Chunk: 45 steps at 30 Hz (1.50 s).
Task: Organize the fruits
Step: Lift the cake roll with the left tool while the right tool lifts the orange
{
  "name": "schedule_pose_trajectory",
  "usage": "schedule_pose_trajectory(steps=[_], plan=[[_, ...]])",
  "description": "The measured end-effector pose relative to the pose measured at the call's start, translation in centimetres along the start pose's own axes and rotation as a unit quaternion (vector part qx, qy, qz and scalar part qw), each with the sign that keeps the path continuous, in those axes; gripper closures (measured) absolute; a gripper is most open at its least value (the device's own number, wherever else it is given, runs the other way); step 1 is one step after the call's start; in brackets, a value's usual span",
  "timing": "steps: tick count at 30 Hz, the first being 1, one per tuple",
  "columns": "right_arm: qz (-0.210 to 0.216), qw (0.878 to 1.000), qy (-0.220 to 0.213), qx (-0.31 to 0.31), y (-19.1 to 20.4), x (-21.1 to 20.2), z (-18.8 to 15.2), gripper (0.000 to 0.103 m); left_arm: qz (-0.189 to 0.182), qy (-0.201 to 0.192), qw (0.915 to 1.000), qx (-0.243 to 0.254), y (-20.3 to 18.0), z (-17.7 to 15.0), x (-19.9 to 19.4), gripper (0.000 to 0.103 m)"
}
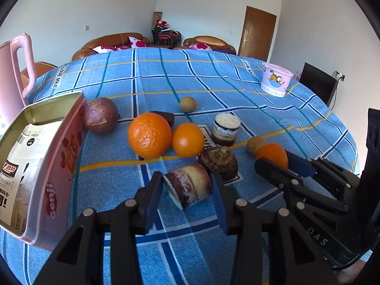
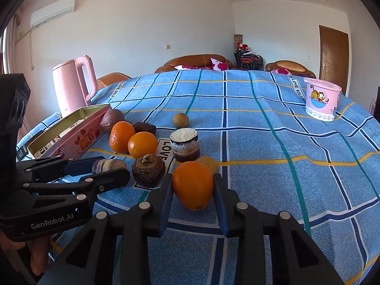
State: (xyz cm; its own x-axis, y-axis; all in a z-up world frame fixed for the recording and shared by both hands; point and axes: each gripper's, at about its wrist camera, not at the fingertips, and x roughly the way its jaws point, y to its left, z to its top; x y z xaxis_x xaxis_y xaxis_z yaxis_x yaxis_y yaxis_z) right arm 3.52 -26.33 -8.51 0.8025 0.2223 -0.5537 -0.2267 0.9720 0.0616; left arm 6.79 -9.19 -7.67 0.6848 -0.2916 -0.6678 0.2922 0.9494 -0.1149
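Fruits and small cakes lie on a blue checked tablecloth (image 1: 237, 90). My left gripper (image 1: 187, 185) is shut on a brown and cream cake roll (image 1: 190, 185) lying on its side; it also shows in the right wrist view (image 2: 109, 165). My right gripper (image 2: 192, 185) is shut on a small orange (image 2: 192, 184), seen in the left wrist view (image 1: 273, 154). Two more oranges (image 1: 149, 134) (image 1: 188, 139), a dark mangosteen (image 1: 218, 160), a purple passion fruit (image 1: 101, 115) and a round layered cake (image 1: 225, 129) sit in between.
An open pink tin (image 1: 59, 156) stands at the left, a pink kettle (image 2: 73, 83) behind it. A pink cartoon tub (image 2: 321, 102) is at the far right. Two small brownish fruits (image 1: 187, 104) (image 1: 255, 144) and a dark date (image 1: 166, 116) lie nearby.
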Motion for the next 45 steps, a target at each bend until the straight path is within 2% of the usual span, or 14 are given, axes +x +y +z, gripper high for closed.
schedule_pose_trajectory(steps=[8, 17, 45], plan=[[0.009, 1.0, -0.01, -0.005, 0.0, -0.2, -0.1, 0.068, 0.009, -0.039, 0.999, 0.021, -0.6, -0.3, -1.0, 0.061], [0.013, 0.999, -0.026, -0.02, 0.5, -0.6, -0.3, 0.068, 0.012, -0.07, 0.9972, 0.023, -0.4, -0.5, -1.9, 0.061], [0.025, 0.997, -0.064, -0.041, 0.8, -1.6, -0.8, 0.068, 0.024, -0.115, 0.9927, 0.031, -0.7, -0.9, -3.1, 0.061]])
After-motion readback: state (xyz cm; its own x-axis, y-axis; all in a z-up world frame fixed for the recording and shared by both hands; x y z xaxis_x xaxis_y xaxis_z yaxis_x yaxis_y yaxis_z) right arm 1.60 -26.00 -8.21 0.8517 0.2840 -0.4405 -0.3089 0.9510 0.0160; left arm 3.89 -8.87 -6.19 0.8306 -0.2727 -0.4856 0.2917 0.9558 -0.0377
